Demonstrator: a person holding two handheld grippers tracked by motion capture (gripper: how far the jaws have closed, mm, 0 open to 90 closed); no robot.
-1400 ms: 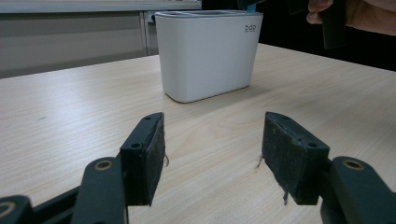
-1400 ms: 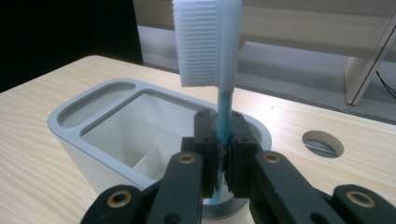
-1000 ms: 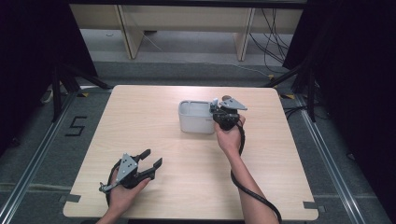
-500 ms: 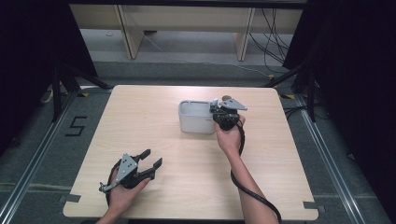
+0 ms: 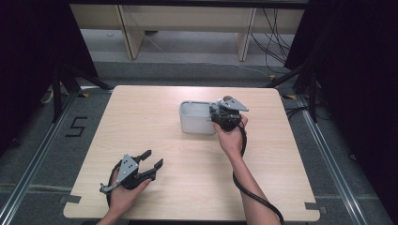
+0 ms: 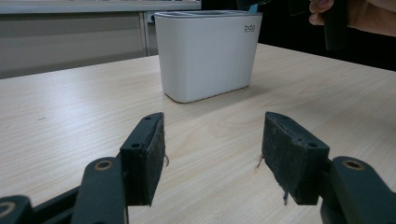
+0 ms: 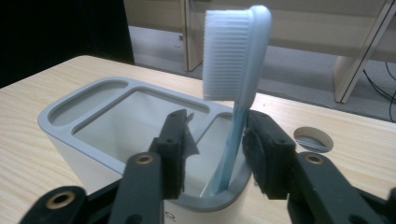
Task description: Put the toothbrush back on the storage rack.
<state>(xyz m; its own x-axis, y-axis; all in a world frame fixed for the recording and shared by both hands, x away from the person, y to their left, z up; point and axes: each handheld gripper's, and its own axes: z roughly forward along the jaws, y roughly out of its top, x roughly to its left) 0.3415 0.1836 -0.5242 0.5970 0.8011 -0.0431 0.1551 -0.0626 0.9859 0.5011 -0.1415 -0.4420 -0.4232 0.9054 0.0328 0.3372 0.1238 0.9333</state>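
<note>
Counter (image 5: 155, 117): pale wood, seen from the high view, a white holder (image 5: 196, 118) standing right of centre toward the far side.

Holder: white walls, grey rim, top divided into compartments — a narrow slot at one end, a wide middle well, a small well at the end nearest the right claw (image 7: 217, 154). The middle well appears empty as far as can be seen; the contents of the narrow slot cannot be told. A round cable hole (image 7: 312, 138) is noted in the counter just beyond the holder.

Right claw: held at the holder's right end. Its jaws have just been opening; they now stand partly apart, with the toothbrush (image 7: 236, 70) between them. The handle lies close against one pad, but no grip is judged to remain.

Left claw (image 6: 212, 156): resting low over the near left of the counter, jaws wide apart, nothing between them.

Toothbrush: pale blue, standing upright in the small end well, bristled head up, handle leaning on the rim. It is judged light, stiff, smooth and rather slippery; it would best be taken at mid-handle, below the bristles.
</note>
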